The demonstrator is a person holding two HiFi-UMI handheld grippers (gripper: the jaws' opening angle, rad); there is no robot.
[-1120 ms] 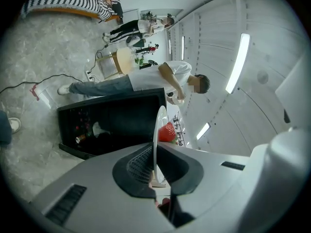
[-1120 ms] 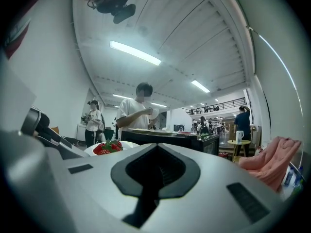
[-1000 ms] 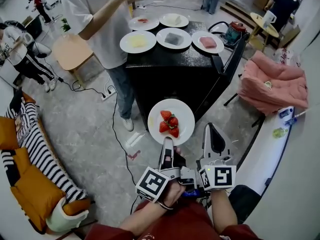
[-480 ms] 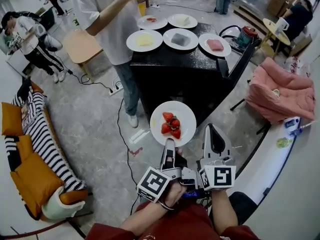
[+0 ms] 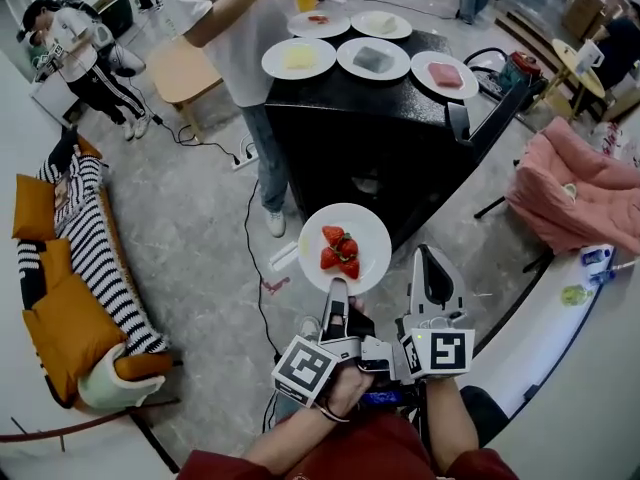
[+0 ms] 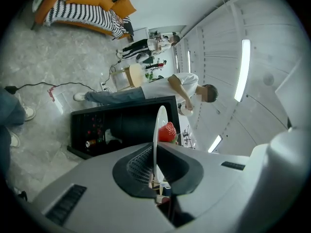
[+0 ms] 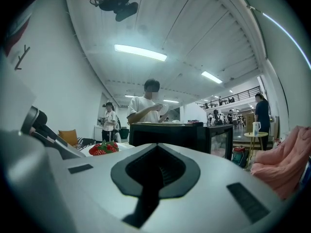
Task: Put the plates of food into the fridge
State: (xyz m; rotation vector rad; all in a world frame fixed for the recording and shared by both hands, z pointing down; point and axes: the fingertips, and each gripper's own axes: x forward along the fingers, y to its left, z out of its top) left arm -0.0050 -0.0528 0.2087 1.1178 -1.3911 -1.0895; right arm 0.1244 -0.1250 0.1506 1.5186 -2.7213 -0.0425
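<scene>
A white plate with strawberries hangs in the air in front of the black fridge. My left gripper is shut on the plate's near rim. In the left gripper view the plate stands edge-on between the jaws of that gripper, with a strawberry beside it. My right gripper is shut on nothing, just right of the plate. The right gripper view shows the strawberries to the left of its shut jaws. Several more plates of food sit on the fridge top.
The fridge door stands open to the right. A person in a white shirt stands at the fridge's left. A cable and power strip lie on the floor. A pink chair is at right, a striped sofa at left.
The head view has shifted, so the fridge and room sit further right and higher in frame. The plate stays in my left gripper; both grippers keep their pose.
</scene>
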